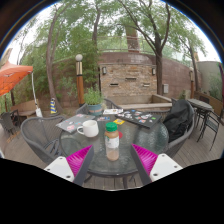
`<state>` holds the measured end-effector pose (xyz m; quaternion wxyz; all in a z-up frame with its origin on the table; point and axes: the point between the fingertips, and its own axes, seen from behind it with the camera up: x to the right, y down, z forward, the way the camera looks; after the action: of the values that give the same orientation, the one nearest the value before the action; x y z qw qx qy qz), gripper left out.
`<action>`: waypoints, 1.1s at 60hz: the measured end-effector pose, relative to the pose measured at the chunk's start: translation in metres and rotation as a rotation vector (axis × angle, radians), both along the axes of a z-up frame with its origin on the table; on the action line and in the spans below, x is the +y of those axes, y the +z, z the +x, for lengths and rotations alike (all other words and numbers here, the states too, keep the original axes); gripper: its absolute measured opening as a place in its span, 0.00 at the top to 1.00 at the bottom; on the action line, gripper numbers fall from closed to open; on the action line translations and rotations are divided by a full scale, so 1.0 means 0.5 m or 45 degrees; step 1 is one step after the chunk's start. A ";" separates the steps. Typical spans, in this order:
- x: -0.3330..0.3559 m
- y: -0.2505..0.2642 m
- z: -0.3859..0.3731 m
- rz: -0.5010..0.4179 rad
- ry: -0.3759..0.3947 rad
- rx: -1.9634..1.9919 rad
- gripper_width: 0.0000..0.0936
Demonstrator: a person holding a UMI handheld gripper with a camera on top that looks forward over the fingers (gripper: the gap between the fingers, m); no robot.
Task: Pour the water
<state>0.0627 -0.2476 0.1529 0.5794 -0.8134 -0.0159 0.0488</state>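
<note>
one bottle [112,141] stands between the fingers of the hand-held gripper [112,160], spread apart; one white cup [89,128] on the table [135,135].

Soft overcast daylight through trees, pale bright sky, faint shadows, strong fisheye curvature toward the edges

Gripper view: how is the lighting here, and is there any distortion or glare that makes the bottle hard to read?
Gripper view: soft, even daylight under trees, no hard shadows or glare on the bottle; bright sky shows through the leaves above; strong wide-angle bending curves the brick wall and the table rim; the bottle stands between the open fingers, sharp enough to make out, as is the white mug.
</note>
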 end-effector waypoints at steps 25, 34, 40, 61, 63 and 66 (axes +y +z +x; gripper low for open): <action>0.354 -0.123 -0.040 0.204 -0.034 0.050 0.18; 0.364 -0.140 -0.040 0.242 -0.029 0.010 0.52; 0.370 -0.144 -0.046 0.243 -0.016 0.026 0.52; 0.460 -0.081 0.003 0.098 -0.010 -0.072 0.63; 0.481 -0.055 0.004 0.101 0.005 -0.133 0.63; 0.517 -0.023 0.002 0.110 0.030 -0.261 0.63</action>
<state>0.0636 0.0109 0.1417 0.6085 -0.7883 -0.0867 -0.0287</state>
